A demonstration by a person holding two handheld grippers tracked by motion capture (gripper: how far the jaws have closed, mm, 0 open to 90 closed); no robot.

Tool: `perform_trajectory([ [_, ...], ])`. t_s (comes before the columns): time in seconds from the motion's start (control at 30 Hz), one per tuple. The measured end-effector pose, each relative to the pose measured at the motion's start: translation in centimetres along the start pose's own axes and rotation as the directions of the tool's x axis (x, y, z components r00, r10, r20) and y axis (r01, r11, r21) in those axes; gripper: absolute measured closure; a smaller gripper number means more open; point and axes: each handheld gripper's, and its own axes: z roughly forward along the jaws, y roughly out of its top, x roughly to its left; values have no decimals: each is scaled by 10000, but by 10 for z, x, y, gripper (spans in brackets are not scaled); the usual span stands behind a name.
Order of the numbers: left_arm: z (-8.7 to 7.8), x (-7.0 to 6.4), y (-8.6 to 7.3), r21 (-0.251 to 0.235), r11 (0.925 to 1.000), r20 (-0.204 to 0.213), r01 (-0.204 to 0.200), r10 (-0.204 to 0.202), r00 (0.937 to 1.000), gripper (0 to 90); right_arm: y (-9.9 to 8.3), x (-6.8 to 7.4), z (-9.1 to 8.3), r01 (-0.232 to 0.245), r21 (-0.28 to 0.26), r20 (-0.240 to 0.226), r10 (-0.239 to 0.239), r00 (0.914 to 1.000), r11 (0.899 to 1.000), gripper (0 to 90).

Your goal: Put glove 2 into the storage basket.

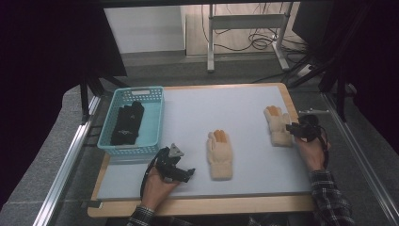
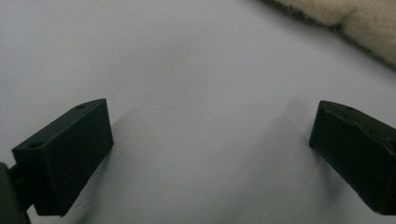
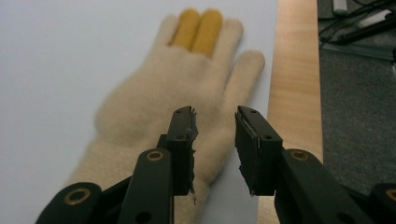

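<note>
Fuzzy cream knit glove (image 3: 177, 98) with two mustard fingertips, flat near the pale counter's (image 1: 235, 113) right edge, right tool (image 3: 215, 135) released above its thumb side, left tool (image 2: 210, 140) released beside a second glove (image 1: 219, 153).

Open white mat lies across the middle of the high view, between the turquoise basket (image 1: 134, 120) at the left and the two cream gloves. The near glove (image 1: 219, 154) sits just right of the left gripper (image 1: 187, 174), whose wide-apart jaws have bare mat between them. The far glove (image 1: 277, 125) lies at the right table edge (image 1: 292, 106), under the right gripper (image 3: 214, 140), jaws parted over its thumb side
</note>
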Motion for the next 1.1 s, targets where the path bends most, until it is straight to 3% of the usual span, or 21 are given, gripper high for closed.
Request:
perform_trajectory([
  [0.17, 0, 0, 0, 1, 10000, 0, -1, 1, 10000, 0, -11, -3, 14, -397, 551, -95, 403, 9991, 9977, 649],
  [0.23, 0, 0, 0, 3, 10000, -1, -2, 2, 10000, 0, -13, -5, 15, -716, 344, -316, 727, 9969, 9968, 666],
  [0.3, 0, 0, 0, 5, 10000, -1, -3, 3, 10000, 0, -13, -4, 14, -902, 431, -558, 925, 9941, 9950, 803],
  [0.37, 0, 0, 0, 2, 10000, -2, -5, 5, 10000, 0, -12, -2, 14, -973, 510, -661, 1006, 9927, 9939, 842],
  [0.5, 0, 0, 0, 4, 10000, -3, -6, 6, 10000, 0, -8, 4, 12, -628, 439, -275, 640, 9976, 9971, 853],
  [0.67, 0, 0, 0, 3, 10000, -3, -4, 4, 10000, 0, 1, 13, -3, -328, -93, -412, 324, 9986, 9994, 852],
  [0.77, 0, 0, 0, 5, 10000, -3, -7, 7, 10000, 0, 10, 25, -14, 99, -332, -497, -115, 9987, 9994, 853],
  [0.9, 0, 0, 0, 6, 10000, -2, -6, 6, 10000, 0, 20, 45, -22, 697, -576, -705, -737, 9948, 9959, 852],
  [1.1, 0, 0, 0, 4, 10000, -4, -5, 5, 10000, 0, 32, 75, -20, 1266, -733, -1121, -1344, 9846, 9892, 847],
])
